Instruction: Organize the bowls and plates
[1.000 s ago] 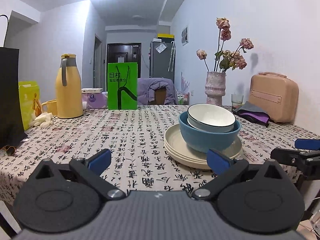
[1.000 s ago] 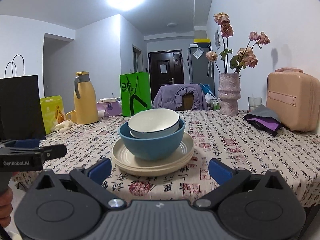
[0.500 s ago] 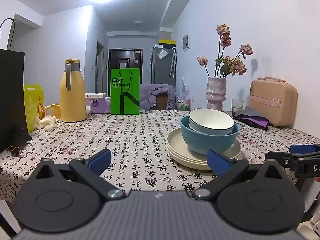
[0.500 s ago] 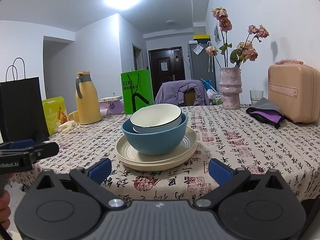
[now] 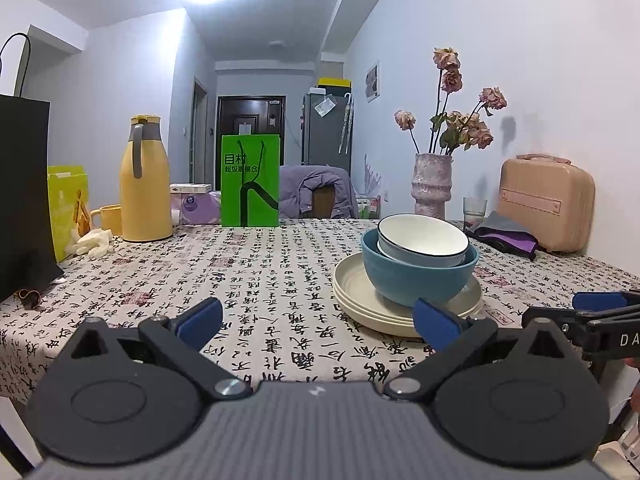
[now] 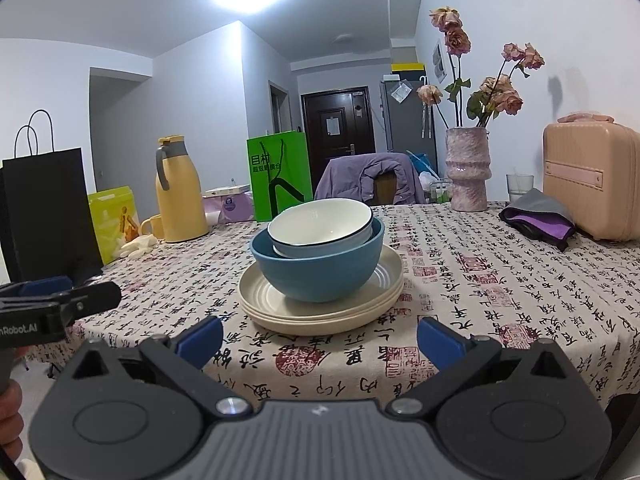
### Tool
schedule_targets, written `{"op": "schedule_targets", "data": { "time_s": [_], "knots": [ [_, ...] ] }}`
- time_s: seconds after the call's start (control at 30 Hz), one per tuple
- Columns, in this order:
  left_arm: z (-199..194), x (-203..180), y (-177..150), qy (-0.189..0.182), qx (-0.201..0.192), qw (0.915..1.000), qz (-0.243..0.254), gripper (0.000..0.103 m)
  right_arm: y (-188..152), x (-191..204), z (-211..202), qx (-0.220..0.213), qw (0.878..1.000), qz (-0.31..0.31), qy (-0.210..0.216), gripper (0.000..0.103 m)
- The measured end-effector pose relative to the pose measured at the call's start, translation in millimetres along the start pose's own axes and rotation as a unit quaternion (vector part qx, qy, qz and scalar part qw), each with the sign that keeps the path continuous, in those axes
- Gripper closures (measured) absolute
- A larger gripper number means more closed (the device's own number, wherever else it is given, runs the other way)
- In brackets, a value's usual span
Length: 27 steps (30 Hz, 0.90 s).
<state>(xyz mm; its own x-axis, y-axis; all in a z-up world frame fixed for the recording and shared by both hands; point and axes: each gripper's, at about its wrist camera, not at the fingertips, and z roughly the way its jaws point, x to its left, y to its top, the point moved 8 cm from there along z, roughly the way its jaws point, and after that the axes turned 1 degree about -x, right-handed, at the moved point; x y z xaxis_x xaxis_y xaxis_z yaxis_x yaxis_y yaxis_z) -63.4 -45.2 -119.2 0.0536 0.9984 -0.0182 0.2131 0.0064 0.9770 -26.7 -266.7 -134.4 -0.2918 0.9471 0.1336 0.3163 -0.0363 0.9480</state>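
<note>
While nothing is gripped, the stack looks finished: on the table [image 6: 500,280], at centre frame in the right view, cream plates [image 6: 320,304] carry a blue bowl [image 6: 316,268] with a white bowl [image 6: 320,224] nested inside. Left gripper [image 5: 318,318] and right gripper [image 6: 320,338] sit low in frame, jaws spread, short of the stack. Little seems left.

The blue bowl [image 6: 318,266] hides the white bowl's [image 6: 320,222] base and the plates' [image 6: 320,300] centre.
</note>
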Motion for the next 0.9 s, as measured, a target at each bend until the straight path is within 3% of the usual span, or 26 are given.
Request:
{"op": "schedule_targets", "data": {
  "time_s": [0.9],
  "knots": [
    [-0.8,0.0,-0.4,-0.002,-0.001,1.0,-0.005,0.0,-0.5,0.5,-0.2,0.001,1.0,-0.001,0.001,0.0]
  ]
}}
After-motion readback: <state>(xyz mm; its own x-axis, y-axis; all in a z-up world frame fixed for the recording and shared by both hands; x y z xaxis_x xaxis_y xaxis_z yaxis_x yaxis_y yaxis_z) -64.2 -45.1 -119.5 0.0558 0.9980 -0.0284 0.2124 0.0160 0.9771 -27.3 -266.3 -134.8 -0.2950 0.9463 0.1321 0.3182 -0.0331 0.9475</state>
